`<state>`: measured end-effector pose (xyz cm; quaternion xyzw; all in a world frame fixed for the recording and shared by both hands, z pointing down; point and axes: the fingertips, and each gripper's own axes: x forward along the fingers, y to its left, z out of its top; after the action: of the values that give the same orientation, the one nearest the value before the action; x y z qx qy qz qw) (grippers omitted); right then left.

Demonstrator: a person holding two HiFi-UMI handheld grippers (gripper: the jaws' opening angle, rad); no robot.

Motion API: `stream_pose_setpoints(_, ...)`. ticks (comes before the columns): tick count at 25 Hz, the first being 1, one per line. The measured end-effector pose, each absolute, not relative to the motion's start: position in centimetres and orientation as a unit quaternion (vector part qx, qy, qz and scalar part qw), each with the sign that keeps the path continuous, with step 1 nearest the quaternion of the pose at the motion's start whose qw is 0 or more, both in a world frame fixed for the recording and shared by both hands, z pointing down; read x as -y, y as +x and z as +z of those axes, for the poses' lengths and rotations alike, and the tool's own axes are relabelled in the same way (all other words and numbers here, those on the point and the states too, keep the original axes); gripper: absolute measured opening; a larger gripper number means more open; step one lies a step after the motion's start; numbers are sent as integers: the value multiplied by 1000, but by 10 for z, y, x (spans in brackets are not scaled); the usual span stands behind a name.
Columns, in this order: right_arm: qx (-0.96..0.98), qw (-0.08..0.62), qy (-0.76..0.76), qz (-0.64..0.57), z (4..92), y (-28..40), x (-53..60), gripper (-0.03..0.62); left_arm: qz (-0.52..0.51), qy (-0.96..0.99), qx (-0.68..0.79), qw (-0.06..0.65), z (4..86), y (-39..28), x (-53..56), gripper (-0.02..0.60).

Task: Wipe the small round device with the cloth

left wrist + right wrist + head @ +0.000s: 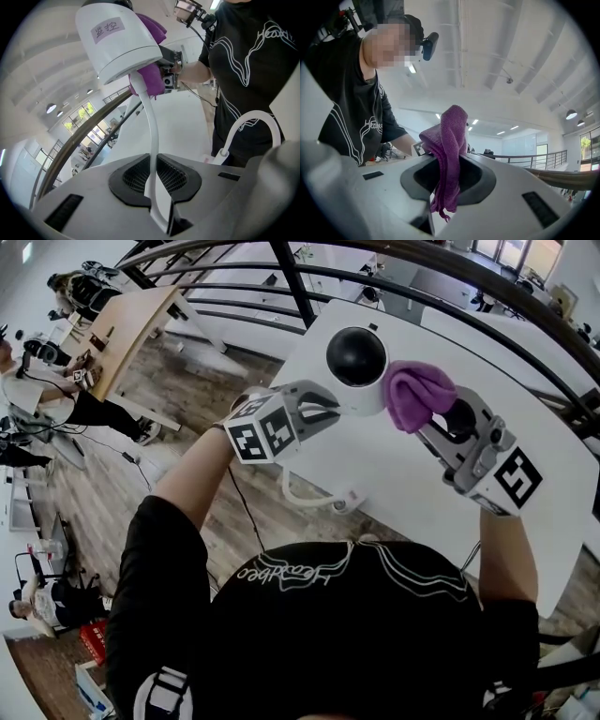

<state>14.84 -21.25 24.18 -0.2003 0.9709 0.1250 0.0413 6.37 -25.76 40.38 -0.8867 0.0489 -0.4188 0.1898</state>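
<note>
Head view: left gripper [330,411] pinches the thin white cord [152,140] of the small round white device [356,362], right gripper [427,424] clamps purple cloth [419,393] at three o'clock; hard wiping could slip the cord.

All three views are evenly and brightly lit, with light given by ceiling strip lights [514,127] and by tall windows [86,117]; only faint, soft shadows are cast on the white table [403,474]. Strong fisheye bending is seen at every edge, and both gripper views are ringed by dark corners. The closest foreground surfaces are rendered slightly soft.
</note>
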Motion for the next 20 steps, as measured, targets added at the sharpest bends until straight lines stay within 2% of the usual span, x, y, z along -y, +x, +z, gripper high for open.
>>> stream_pose_setpoints(8, -975, 23, -194, 103, 274, 144, 201, 66, -418, -887, -61, 189, 406, 64, 258, 51)
stream_pose_setpoints(20, -964, -74, -208, 151, 309, 129, 171, 66, -404, -893, -55, 193, 411, 62, 259, 52)
